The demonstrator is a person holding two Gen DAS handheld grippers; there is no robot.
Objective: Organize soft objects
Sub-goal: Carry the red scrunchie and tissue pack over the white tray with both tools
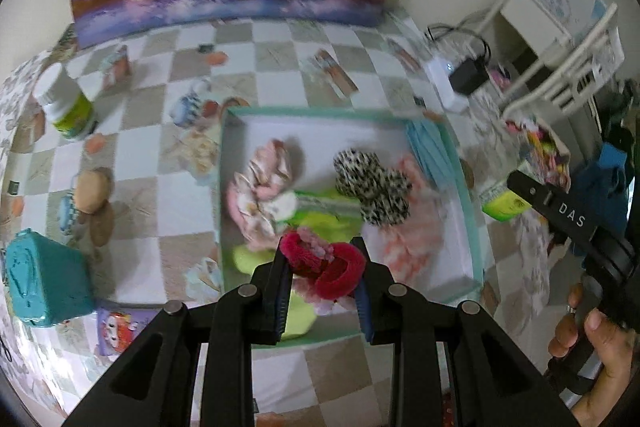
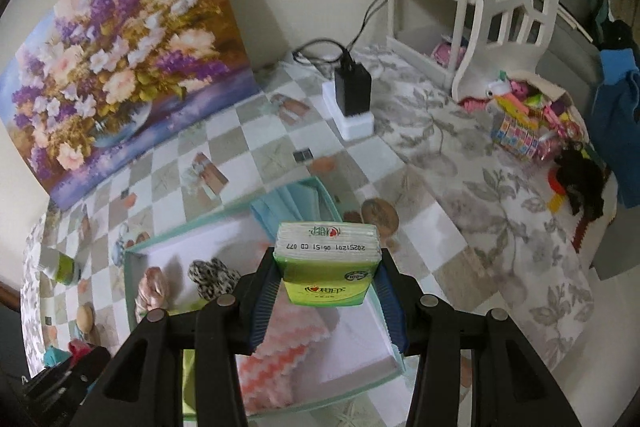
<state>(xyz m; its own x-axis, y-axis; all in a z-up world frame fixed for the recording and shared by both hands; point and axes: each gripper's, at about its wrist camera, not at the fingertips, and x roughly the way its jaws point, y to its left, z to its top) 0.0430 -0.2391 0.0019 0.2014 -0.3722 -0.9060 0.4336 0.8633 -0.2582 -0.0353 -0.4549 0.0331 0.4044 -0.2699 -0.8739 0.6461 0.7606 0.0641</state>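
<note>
Left hand-held gripper [image 1: 322, 273] closed on fluffy magenta hair scrunchie [image 1: 324, 263], held low centre of frame above shallow teal-rimmed white box [image 1: 466, 195], likely for dropping among soft items. Right hand-held gripper [image 2: 326, 281] clamped on green tissue pack [image 2: 326, 267], held over same box, centre of frame, probably for same purpose.

Left tongs [image 1: 323, 267] clamp red scrunchie [image 1: 325, 267] above box [image 1: 466, 187].
</note>
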